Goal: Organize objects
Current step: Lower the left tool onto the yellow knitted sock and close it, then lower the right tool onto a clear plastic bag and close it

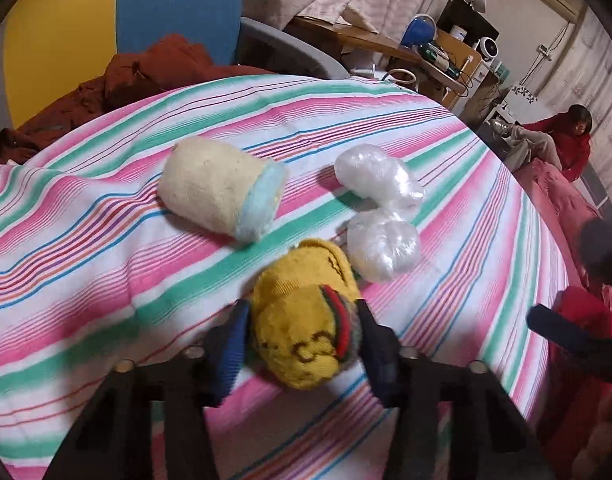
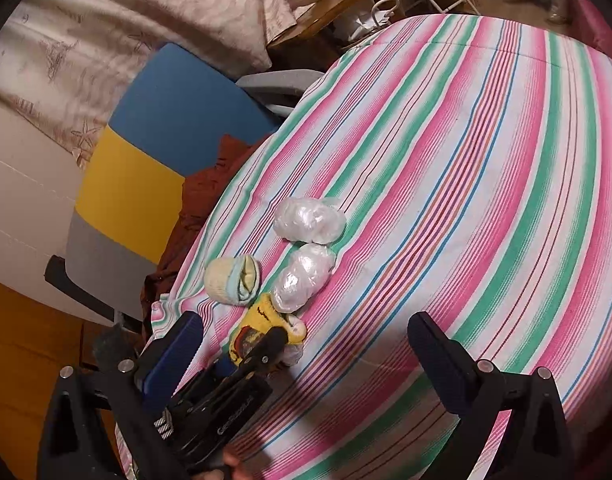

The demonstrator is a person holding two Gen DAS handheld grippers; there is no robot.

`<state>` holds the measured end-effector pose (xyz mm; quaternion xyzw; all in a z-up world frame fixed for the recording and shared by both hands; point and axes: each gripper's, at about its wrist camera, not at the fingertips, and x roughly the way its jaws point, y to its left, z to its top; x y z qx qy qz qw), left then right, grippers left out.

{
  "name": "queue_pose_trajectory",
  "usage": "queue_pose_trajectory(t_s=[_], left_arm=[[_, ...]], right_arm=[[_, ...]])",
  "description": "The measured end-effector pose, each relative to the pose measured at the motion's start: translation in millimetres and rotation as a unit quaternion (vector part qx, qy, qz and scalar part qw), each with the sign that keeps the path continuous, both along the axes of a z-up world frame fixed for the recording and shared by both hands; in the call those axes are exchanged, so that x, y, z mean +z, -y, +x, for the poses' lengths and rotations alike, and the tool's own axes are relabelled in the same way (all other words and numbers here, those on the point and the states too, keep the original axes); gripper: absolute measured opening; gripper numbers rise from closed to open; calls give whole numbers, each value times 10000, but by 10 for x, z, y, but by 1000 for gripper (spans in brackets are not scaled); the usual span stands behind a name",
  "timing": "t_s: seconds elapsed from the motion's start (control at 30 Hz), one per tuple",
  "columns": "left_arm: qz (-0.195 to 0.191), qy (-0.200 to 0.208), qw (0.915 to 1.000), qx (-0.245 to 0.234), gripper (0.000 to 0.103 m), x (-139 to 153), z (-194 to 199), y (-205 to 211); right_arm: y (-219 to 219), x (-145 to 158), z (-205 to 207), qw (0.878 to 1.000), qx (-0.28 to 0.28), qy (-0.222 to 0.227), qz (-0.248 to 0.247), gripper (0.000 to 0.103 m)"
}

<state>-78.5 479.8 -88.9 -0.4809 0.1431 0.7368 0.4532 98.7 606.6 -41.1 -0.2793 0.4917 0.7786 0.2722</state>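
A yellow rolled sock (image 1: 306,320) with a red-green band lies on the striped cloth (image 1: 106,240), and my left gripper (image 1: 302,308) is shut on it. Beyond it rest a cream sock roll (image 1: 222,188) with a pale blue cuff and two clear plastic-wrapped bundles (image 1: 379,178) (image 1: 381,250). In the right wrist view my right gripper (image 2: 306,322) stands open and holds nothing, hovering over the cloth (image 2: 485,160) just behind the left gripper (image 2: 252,350). That view also shows the yellow sock (image 2: 262,320), the cream roll (image 2: 232,280) and the bundles (image 2: 309,220) (image 2: 304,280).
A chair with a blue, yellow and grey back (image 2: 146,152) stands at the cloth's far edge, with a rust-brown garment (image 1: 138,76) heaped on it. A cluttered wooden desk (image 1: 385,44) is behind. A person in red (image 1: 573,136) sits far right by pink bedding (image 1: 557,200).
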Motion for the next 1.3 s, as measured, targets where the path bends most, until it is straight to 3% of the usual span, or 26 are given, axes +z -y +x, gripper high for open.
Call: queue_pose_trajectory(t_s=[0.13, 0.33, 0.5, 0.7, 0.93, 1.0, 1.1, 1.17, 1.3], left_arm=[[-57, -162, 9998, 84, 42, 76, 111, 196], [134, -15, 9986, 503, 42, 49, 262, 770], [233, 54, 9972, 712, 41, 24, 292, 1009], [303, 218, 9970, 679, 41, -27, 233, 1019], [369, 330, 9966, 658, 42, -50, 198, 1040], [363, 327, 9967, 646, 42, -51, 200, 1038], [361, 283, 9971, 612, 42, -48, 210, 1038], [386, 284, 9969, 626, 42, -53, 210, 1040], [427, 212, 9968, 635, 43, -64, 221, 1047]], right_arm=[[13, 0, -29, 9999, 98, 12, 42, 103], [81, -17, -120, 9988, 340, 306, 161, 103], [186, 17, -250, 9949, 703, 627, 373, 102], [-1, 253, -583, 9801, 1074, 1157, 1205, 98], [-467, -37, -1153, 9552, 1492, 2018, 1567, 79], [-540, -152, -1254, 9547, 1565, 2013, 1532, 79], [-578, -298, -1325, 9506, 1657, 2079, 1604, 68], [-609, -404, -1339, 9458, 1664, 2248, 1648, 45], [-711, -407, -1278, 9493, 1610, 2138, 1648, 40]])
